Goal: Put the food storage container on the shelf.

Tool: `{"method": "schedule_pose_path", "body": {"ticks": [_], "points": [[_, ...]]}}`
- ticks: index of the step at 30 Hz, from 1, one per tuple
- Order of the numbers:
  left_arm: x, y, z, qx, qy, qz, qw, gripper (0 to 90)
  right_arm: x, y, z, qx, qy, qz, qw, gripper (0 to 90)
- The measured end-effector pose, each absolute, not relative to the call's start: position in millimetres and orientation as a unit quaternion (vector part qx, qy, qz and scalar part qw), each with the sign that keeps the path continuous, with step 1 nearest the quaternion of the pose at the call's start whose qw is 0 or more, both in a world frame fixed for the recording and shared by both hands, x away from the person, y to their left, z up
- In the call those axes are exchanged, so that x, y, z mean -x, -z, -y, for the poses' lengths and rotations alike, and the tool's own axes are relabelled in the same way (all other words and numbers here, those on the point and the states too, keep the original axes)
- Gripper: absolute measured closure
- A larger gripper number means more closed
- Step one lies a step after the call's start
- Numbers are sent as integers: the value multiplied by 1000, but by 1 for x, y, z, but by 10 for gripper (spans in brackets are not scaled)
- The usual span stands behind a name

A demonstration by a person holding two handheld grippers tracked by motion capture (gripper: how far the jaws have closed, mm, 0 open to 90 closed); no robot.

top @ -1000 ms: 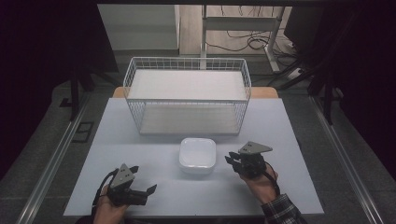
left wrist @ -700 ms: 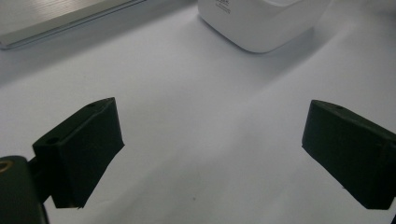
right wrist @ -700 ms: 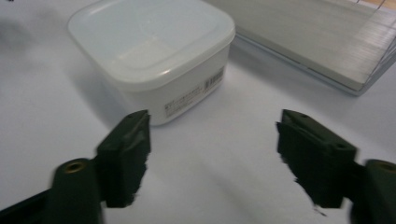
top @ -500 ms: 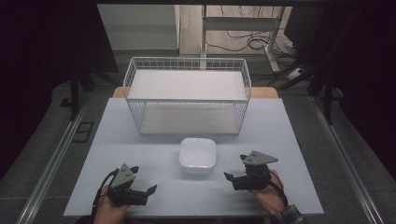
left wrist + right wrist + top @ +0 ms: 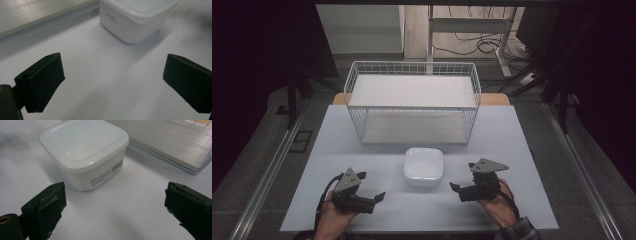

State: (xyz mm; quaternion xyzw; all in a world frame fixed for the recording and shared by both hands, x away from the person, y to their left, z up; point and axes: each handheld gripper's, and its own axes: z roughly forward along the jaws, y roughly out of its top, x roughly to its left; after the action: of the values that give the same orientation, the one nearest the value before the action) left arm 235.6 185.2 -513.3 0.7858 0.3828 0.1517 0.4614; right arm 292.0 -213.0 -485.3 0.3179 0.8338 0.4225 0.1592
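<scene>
Lidded white container [image 5: 423, 166] upright btwn both grippers, squarish, no long axis.

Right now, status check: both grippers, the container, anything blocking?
Left gripper open, empty, low on table. Right gripper open, empty, jaws toward white lidded container. Container lid on, untouched, between grippers. Wire basket behind it; nothing between.

Centre frame, the lidded container [image 5: 423, 166] looks like milky white plastic, smooth with a soft sheen, a printed paper label on its side wall. The counter [image 5: 362, 150] under it is a pale, matt, smooth sheet. Upper centre, the wire basket [image 5: 412, 102] is thin white-coated metal mesh. Both tools, left tool [image 5: 377, 198] and right tool [image 5: 455, 189], show matt black jaws, the right's pads scuffed and rough.
</scene>
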Motion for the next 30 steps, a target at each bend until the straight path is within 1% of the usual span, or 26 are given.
{"method": "schedule_pose_path", "body": {"ticks": [2, 5, 10, 14, 20, 22, 24, 28, 30], "points": [[-245, 511, -181, -783, -140, -383, 470, 43, -294, 484, 210, -320, -424, -832, 158, 19], [-260, 507, -173, -789, -134, -377, 466, 73, -297, 483, 203, -320, -420, -835, 154, 2], [-276, 503, -162, -797, -128, -368, 461, 106, -303, 479, 193, -332, -423, -830, 147, 0], [-289, 500, -149, -808, -123, -357, 452, 111, -305, 476, 188, -328, -423, -831, 152, 4], [-307, 494, -130, -816, -122, -344, 449, 114, -319, 475, 181, -336, -420, -833, 127, 32], [-310, 493, -127, -817, -121, -341, 449, 112, -321, 475, 180, -336, -420, -834, 123, 37], [-315, 492, -123, -821, -117, -334, 447, 83, -326, 475, 177, -336, -420, -834, 121, 46], [-329, 494, -115, -821, -111, -335, 449, 80, -339, 476, 166, -337, -424, -833, 113, 94], [-331, 495, -113, -821, -111, -336, 447, 81, -341, 477, 164, -335, -423, -834, 116, 100]]}}
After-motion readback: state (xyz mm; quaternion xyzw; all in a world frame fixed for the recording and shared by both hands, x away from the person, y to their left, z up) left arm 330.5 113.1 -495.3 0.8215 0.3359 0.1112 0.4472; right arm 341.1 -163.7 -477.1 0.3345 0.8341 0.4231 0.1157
